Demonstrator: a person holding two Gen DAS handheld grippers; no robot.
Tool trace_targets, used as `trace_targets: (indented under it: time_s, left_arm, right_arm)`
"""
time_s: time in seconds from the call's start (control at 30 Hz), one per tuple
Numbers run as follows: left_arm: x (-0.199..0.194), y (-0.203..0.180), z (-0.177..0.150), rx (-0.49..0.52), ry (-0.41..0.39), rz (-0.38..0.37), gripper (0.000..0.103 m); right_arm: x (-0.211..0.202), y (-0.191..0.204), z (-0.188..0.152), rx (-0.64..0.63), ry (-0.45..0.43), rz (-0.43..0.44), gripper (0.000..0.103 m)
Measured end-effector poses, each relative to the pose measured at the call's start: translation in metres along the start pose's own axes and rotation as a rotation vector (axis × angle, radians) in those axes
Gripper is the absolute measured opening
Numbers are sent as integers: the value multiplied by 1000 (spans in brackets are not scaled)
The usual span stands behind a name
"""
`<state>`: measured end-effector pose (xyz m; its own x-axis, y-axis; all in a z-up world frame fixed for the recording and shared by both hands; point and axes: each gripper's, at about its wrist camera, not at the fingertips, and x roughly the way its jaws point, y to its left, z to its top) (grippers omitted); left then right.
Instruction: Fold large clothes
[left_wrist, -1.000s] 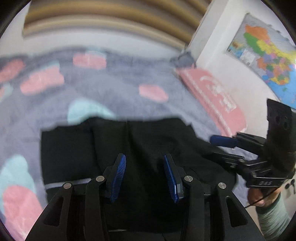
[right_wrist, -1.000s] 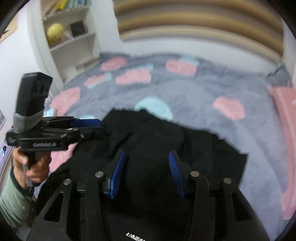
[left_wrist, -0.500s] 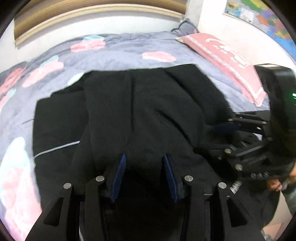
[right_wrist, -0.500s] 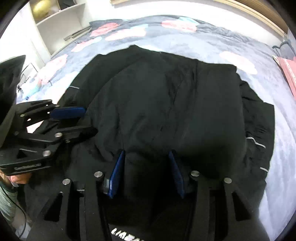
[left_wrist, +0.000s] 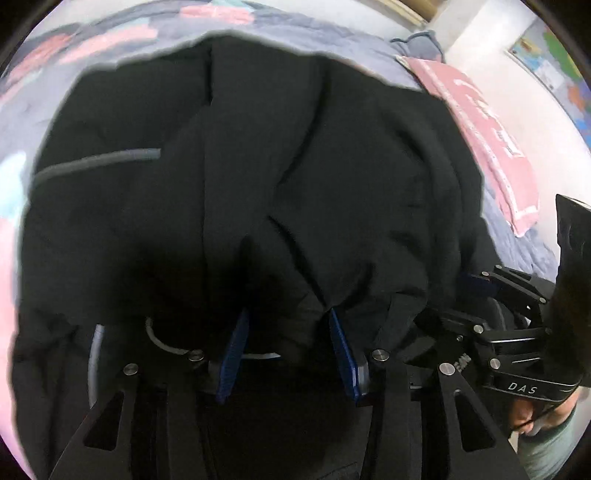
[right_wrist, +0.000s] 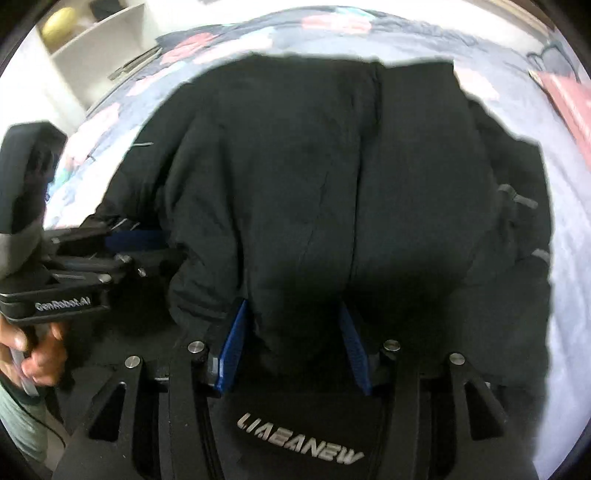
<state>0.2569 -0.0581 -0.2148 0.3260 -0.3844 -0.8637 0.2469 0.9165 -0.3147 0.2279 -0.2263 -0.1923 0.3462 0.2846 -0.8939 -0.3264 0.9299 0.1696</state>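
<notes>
Black garment (left_wrist: 295, 166) fabric is spread across the grey bedspread (left_wrist: 351, 40) with its pink and pale blue patches, and it fills most of both wrist views. A bunched fold of it is seen pulled up between the 2 blue pads (left_wrist: 232, 354) of the left gripper (left_wrist: 288, 347), whose fingers stand apart with cloth between them; whether the cloth is actually pinched cannot be told. A thin grey stripe (left_wrist: 96, 162) is seen on the cloth at the left side of that view, and a pale cord (left_wrist: 166, 343) near the left finger.

In the right wrist view, a thick fold of the garment (right_wrist: 332, 184) is likewise seen lying between the 2 blue pads (right_wrist: 231, 350) of the right gripper (right_wrist: 295, 343), with the fingers spread about as wide; a firm hold cannot be confirmed here either. White lettering (right_wrist: 299, 445) is seen on the cloth below the fingers.

Each gripper is caught in the other's camera, just beside the garment's near edge: the right gripper (left_wrist: 476, 284) at the right edge, and the left gripper (right_wrist: 136, 247) at the left edge with the left hand (right_wrist: 33, 354) on its handle. A pink pillow (left_wrist: 487, 147) is seen lying beyond the garment, near the wall, and white shelves (right_wrist: 96, 55) stand at the far left.
</notes>
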Motion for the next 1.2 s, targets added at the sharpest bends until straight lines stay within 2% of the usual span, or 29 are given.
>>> trace_targets:
  time_s: [0.1, 0.17, 0.37, 0.47, 0.6, 0.8, 0.83, 0.9, 0.97, 1.2]
  left_arm:
    - [-10, -20, -12, 90, -57, 91, 47]
    - [-19, -27, -24, 135, -85, 122, 47]
    - [-67, -23, -63, 132, -168, 141, 47]
    - [-92, -13, -82, 90, -208, 127, 47]
    - [-123, 12, -111, 53, -242, 108, 47]
    - [-155, 56, -147, -64, -272, 163, 49]
    - [-159, 67, -148, -86, -275, 171, 51]
    - [-167, 83, -159, -130, -282, 173, 52]
    - [-175, 101, -171, -179, -287, 163, 54]
    - [-189, 146, -205, -309, -297, 124, 54]
  right_arm:
    - [-5, -1, -3, 10, -36, -1, 53]
    - [-10, -1, -8, 11, -51, 9, 53]
    - [-50, -11, -42, 58, -104, 115, 54]
    - [-70, -16, -65, 86, -129, 110, 54]
    - [-90, -23, -86, 91, -150, 48, 54]
    - [-117, -34, -115, 123, -174, 42, 55]
    - [-117, -35, -117, 129, -173, 30, 56]
    - [-119, -37, -122, 136, -177, 3, 66]
    - [-120, -38, -126, 144, -186, -16, 70]
    - [-124, -44, -139, 168, -187, -31, 70]
